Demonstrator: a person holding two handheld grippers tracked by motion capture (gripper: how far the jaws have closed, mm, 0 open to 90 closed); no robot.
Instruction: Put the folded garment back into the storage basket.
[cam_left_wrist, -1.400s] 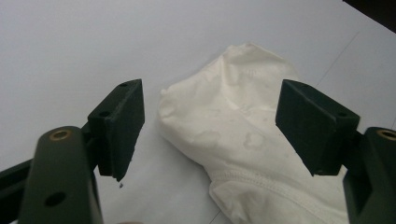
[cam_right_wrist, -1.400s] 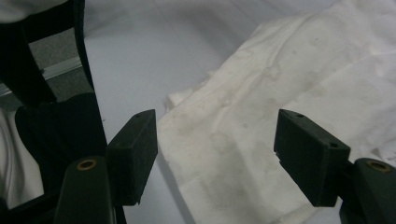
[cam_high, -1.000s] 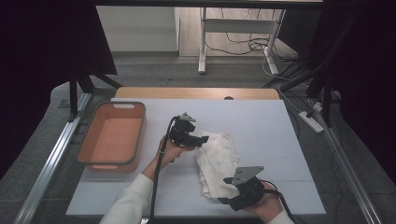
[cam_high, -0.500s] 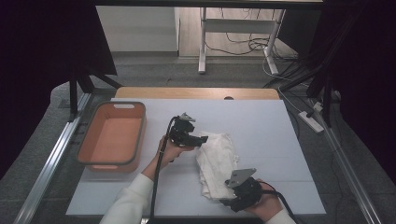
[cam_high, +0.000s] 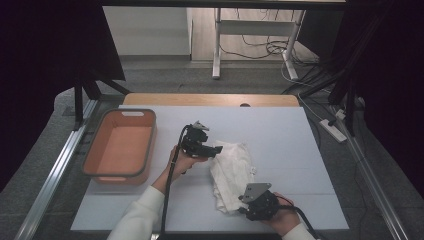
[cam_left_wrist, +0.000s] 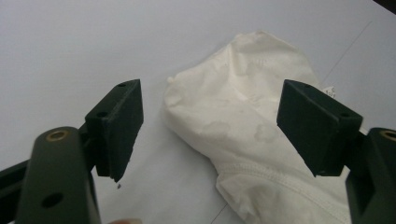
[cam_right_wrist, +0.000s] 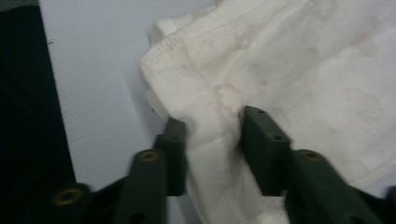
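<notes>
Desk: white top (cam_high: 280, 135), orange bin (cam_high: 120, 146) off to the left
Cloth: crumpled white cloth (cam_high: 232, 172) lying mid-desk
Left gripper (cam_left_wrist: 210, 126): jaws wide apart at cloth's far end
Right gripper (cam_right_wrist: 212, 140): jaws pinching the cloth's near hem

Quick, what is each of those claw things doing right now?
Left gripper: open, holding nothing, over the white cloth.
Right gripper: closed on the white cloth's edge.

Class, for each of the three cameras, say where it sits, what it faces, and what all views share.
High view: above the table, looking forward and down; forearms, hands, left gripper, right gripper.
Left gripper view: on the left gripper, jaws wide apart, facing the white cloth.
Right gripper view: on the right gripper, jaws pinching cloth.
Shared: the cloth.
</notes>
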